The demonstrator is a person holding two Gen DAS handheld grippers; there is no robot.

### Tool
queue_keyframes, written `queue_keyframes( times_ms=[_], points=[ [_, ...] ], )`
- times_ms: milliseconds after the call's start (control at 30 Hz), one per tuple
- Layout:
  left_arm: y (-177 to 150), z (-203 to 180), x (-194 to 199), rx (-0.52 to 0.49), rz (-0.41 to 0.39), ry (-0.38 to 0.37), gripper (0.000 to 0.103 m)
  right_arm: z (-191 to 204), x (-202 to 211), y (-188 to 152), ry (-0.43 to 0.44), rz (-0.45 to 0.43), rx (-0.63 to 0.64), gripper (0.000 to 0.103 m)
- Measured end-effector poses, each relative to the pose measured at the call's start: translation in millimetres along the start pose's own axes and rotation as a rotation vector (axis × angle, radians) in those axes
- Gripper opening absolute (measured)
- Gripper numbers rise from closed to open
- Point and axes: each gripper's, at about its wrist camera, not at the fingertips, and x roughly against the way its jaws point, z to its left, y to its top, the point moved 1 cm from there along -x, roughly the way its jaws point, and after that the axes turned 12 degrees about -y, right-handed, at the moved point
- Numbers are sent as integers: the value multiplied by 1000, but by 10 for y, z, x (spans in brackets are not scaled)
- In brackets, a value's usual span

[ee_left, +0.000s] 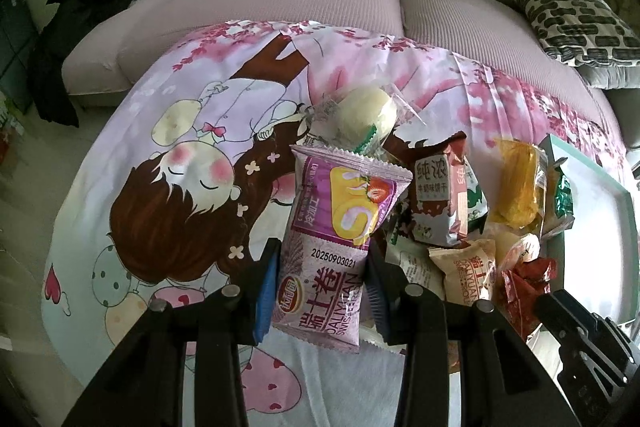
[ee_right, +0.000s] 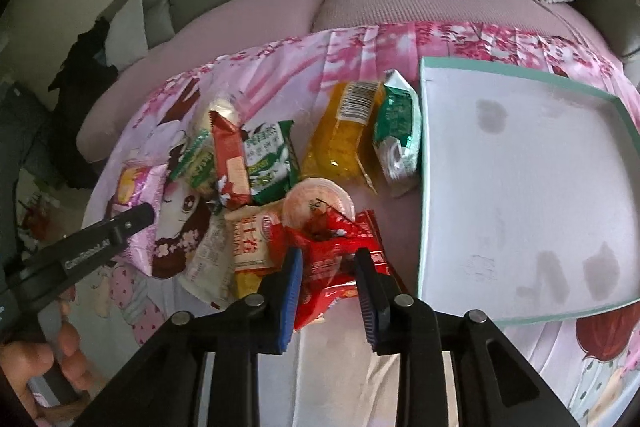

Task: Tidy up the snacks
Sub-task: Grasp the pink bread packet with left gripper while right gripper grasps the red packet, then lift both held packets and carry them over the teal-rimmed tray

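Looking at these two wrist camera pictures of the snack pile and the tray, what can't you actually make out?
- Left wrist view: the white tray with the teal rim is cut off by the fisheye edge; its contents cannot be told.
- Left wrist view: the purple Swiss roll packet in the left hand-held gripper hides the snacks behind it.
- Right wrist view: the crumpled red wrapper is partly hidden between the right hand-held gripper fingers; its print is unreadable.

Purple Swiss-roll packet point(ee_left: 332, 239) held upright, red packet point(ee_right: 336, 259) pinched, other snacks point(ee_right: 256, 163) heaped beside teal tray point(ee_right: 424, 163).

purple swiss roll pkt point(ee_left: 328, 243), red wrapper point(ee_right: 332, 259), teal-rimmed tray point(ee_right: 520, 75), pink cartoon cloth point(ee_left: 160, 187)
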Motion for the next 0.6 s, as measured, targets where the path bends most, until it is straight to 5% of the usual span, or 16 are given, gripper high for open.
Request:
queue_keyframes(
  times_ms=[133,600],
  points=[
    [-14,-7,-14,-5,10,8,42,-31,-60,-17,-14,24,-1,55],
    [-35,-29,-26,-18,18,13,42,65,-218,-49,-24,45,36,60]
  ],
)
